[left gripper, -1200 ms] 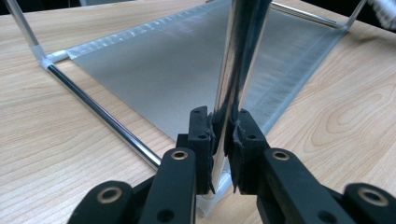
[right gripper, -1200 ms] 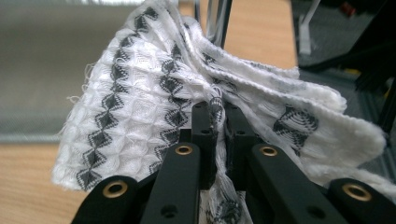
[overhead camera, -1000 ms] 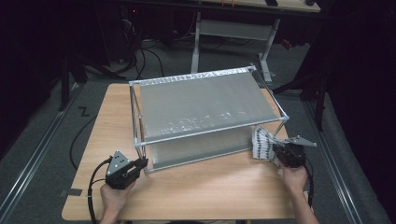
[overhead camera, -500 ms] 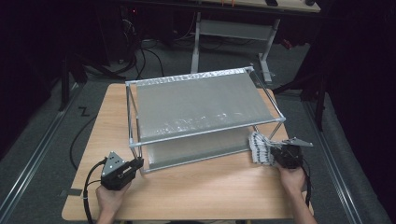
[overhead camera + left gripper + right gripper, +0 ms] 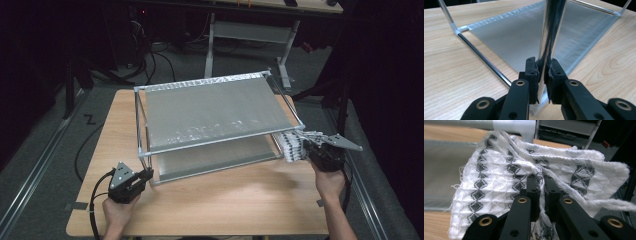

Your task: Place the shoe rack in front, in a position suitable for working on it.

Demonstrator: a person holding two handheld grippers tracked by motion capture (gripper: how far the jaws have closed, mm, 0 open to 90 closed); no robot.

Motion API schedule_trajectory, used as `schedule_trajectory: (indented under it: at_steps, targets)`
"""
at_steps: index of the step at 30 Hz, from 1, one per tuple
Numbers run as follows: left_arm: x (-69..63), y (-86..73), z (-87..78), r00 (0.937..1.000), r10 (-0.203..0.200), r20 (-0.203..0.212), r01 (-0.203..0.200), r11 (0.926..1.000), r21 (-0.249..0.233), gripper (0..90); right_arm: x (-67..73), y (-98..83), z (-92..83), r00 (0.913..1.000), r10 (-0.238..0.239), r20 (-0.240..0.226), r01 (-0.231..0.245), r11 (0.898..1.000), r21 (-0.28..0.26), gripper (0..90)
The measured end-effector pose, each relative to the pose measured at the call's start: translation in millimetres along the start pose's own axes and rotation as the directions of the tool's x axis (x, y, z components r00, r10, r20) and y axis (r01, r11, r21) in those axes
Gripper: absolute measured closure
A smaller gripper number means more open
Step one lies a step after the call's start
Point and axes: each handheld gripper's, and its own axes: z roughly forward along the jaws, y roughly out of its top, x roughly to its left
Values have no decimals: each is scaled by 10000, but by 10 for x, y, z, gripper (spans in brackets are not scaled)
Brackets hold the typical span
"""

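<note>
left gripper (image 5: 543, 75) clamped on the rack's chrome corner post (image 5: 550, 32), steadying the frame; right gripper (image 5: 542, 187) pinching a soft, light waffle-weave cloth (image 5: 499, 177) bunched at the rack's (image 5: 220, 137) near right corner, likely floppy, fraying, best held by a thick fold.

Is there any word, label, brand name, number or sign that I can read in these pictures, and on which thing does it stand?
No readable text in any view.
Cloth: woven dark diamond pattern, no letters.
Rack: plain metal and mesh, no label.
Left gripper and right gripper: black, unmarked.
Table: bare wood grain.
</note>
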Motion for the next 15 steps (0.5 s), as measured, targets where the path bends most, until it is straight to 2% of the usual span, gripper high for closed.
schedule_trajectory:
  at_steps: [4, 9, 15]
  targets:
    - [22, 9, 5, 9997, -120, -214, 121, 9999, 31, 806, 37, -27, -8, 9998, -122, -147, 125, 9996, 236, 851]
    - [66, 26, 17, 9988, -311, -376, 314, 9995, 82, 806, 150, -296, 54, 9982, -304, -513, 350, 9951, 920, 851]
    - [115, 45, 32, 9965, -552, -624, 557, 9984, 64, 804, 289, -617, 114, 9946, -256, -1010, 411, 9871, 1547, 850]
